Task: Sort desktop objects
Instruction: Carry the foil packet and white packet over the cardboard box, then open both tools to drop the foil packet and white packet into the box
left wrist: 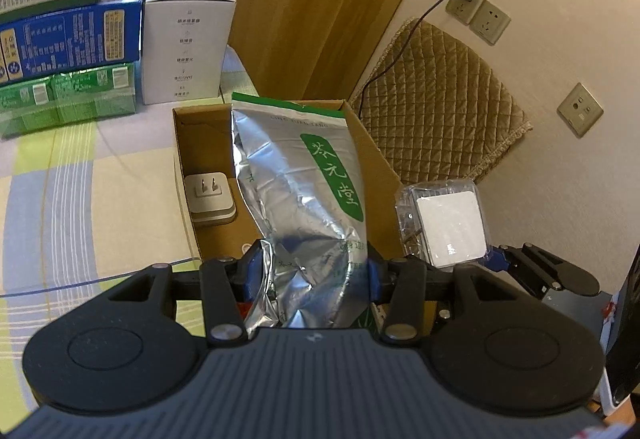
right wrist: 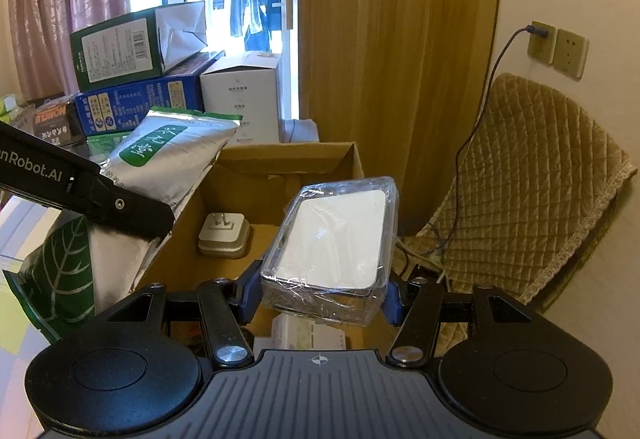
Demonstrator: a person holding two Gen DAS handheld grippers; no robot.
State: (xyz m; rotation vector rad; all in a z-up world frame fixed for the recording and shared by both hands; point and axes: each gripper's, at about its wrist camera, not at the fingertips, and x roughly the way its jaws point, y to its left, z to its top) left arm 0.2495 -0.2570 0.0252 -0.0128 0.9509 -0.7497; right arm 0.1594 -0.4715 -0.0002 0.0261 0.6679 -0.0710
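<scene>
Ideally, lower the left gripper (left wrist: 314,271), clamped on the foil tea pouch (left wrist: 304,199), and right gripper (right wrist: 320,297), clamped on the wrapped clear box (right wrist: 336,239), into the cardboard box (right wrist: 280,159) before parting jaws.

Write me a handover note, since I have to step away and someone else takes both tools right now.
Left tool: shut on the silver foil pouch with green label, held over the open cardboard box.
Right tool: shut on the clear plastic-wrapped white case, also above the box.
Done: white wall-plug adapter lies in the box.
Left: release both held items inside.
</scene>
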